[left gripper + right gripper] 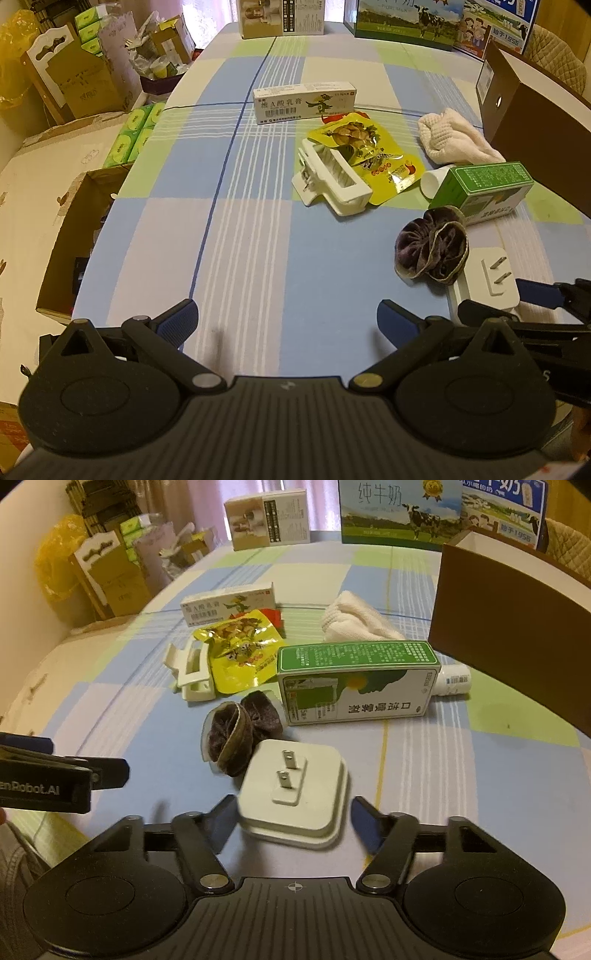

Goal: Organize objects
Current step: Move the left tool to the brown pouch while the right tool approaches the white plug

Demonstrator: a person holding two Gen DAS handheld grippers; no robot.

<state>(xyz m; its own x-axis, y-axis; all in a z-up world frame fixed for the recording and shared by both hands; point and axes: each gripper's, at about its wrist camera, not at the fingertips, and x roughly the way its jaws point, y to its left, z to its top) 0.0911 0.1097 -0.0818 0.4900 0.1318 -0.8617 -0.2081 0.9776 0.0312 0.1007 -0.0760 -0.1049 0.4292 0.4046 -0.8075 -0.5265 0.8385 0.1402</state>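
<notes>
Right gripper [293, 821] jaws released, straddling the white plug adapter [295, 794]. Scrunchie [240, 734] touches the adapter's far side. Left gripper [288, 321] jaws released, empty; its body reads "enRobot.AI".

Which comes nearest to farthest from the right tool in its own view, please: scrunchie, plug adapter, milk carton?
1. Plug adapter, between the open right tool's fingers.
2. Scrunchie, just beyond, slightly left.
3. Milk carton, at the table's far edge, right.

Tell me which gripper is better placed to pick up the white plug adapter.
Right. The right gripper has open jaws straddling the white plug adapter; the left gripper faces bare tablecloth.
</notes>
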